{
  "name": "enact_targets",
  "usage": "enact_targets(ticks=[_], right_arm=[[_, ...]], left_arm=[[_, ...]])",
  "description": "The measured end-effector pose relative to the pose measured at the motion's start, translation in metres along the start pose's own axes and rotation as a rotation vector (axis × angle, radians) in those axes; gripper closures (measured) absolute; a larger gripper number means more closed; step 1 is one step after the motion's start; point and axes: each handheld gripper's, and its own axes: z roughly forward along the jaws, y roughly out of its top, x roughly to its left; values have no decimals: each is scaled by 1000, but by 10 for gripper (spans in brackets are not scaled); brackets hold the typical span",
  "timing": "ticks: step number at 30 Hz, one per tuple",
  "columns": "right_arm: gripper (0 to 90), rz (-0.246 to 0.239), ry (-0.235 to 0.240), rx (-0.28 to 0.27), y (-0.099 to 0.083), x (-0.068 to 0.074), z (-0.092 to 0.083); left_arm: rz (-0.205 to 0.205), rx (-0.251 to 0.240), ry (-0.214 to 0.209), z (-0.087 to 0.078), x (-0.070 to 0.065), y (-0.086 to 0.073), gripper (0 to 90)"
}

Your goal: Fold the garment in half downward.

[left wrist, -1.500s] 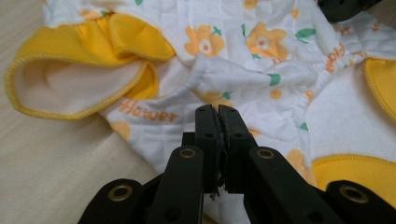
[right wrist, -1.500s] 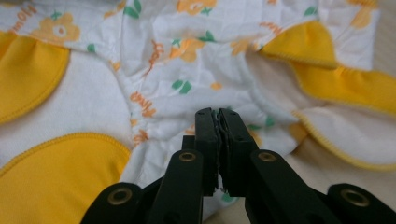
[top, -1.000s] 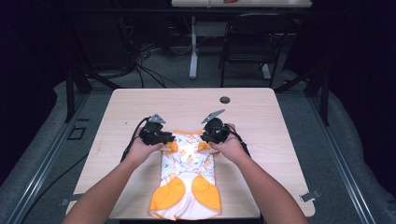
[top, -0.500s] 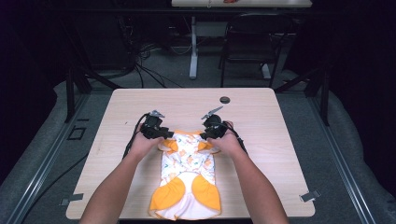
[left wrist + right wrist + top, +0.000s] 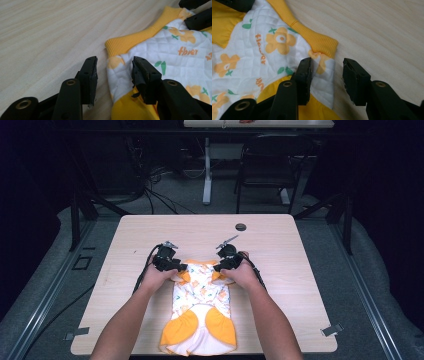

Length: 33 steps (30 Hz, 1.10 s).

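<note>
My left hand-held gripper (image 5: 178, 267) sits at the far left corner of the baby garment (image 5: 201, 310), and my right hand-held gripper (image 5: 220, 266) sits at its far right corner, both a little farther from me than they were a second ago, when they lay slightly nearer the table's near edge. The garment lies flat on the table (image 5: 280, 255), running from the middle toward the near edge, its two orange rounded patches close to that edge; it is quilted white cloth printed with orange flowers and the word "flower", trimmed in a yellow ribbed band. It has kept about the same spot and outline as half a second ago. In the left gripper view my left hand-held gripper (image 5: 114, 72) stands with its jaws apart at a moderate gap; the corner of the garment (image 5: 175, 50) lies between them, just beside the right-hand jaw, while the other jaw rests over bare wood (image 5: 45, 37). In the right gripper view my right hand-held gripper (image 5: 327, 75) is likewise parted, with a white flap of the garment (image 5: 262, 50) between the jaws, against the left-hand one, and the ribbed band ending just beyond. A small dark round grommet (image 5: 241, 227) sits near the table's far edge.
</note>
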Motion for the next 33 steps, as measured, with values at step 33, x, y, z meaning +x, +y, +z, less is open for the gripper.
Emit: enact_targets(ticks=[33], right_arm=[[832, -39, 53, -97, 5, 9, -30]], left_arm=[[-10, -64, -40, -22, -8, 4, 841]])
